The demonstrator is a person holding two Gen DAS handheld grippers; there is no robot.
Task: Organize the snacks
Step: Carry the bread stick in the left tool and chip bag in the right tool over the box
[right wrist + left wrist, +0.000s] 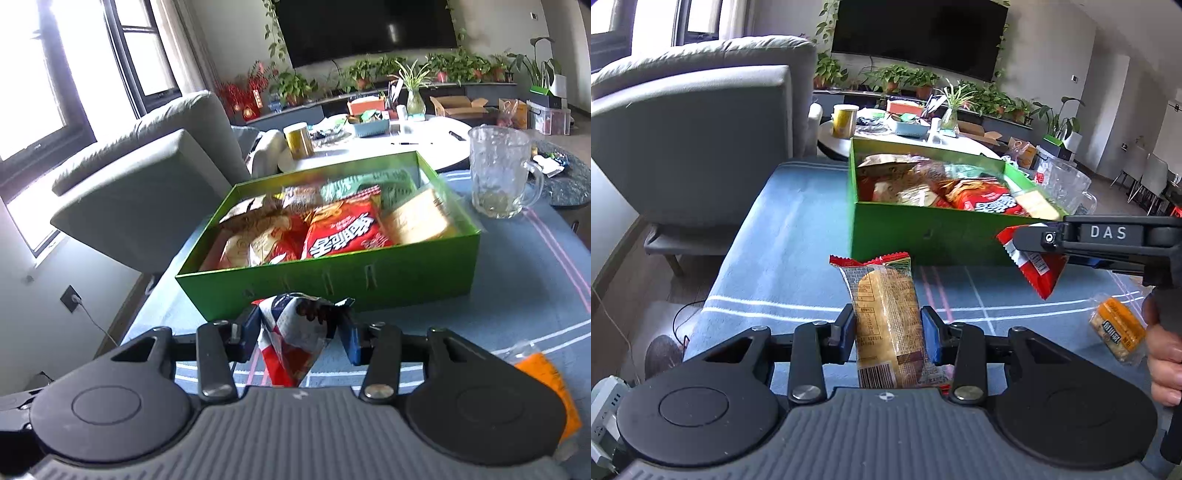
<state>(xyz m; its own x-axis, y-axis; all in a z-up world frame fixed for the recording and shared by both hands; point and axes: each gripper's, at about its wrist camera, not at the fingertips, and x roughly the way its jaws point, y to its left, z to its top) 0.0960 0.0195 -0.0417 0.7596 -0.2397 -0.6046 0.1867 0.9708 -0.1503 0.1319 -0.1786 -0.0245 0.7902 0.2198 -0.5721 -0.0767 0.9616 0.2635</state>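
Note:
A green box [923, 236] holding several snack packets stands on the blue cloth; it also shows in the right wrist view [369, 280]. My left gripper [888, 330] is shut on a clear-wrapped cake packet [886, 317] with a red top edge, held upright in front of the box. My right gripper [301, 332] is shut on a red and white snack packet [291, 339]. In the left wrist view that packet [1039, 266] hangs from the right gripper [1030, 243] near the box's front right corner. An orange packet [1117, 332] lies on the cloth at right.
A glass mug [498, 173] stands right of the box. A grey sofa [694, 125] is at left. Behind the box is a white table [406, 142] with a yellow tin [299, 140] and clutter. The orange packet [546, 384] lies right of my right gripper.

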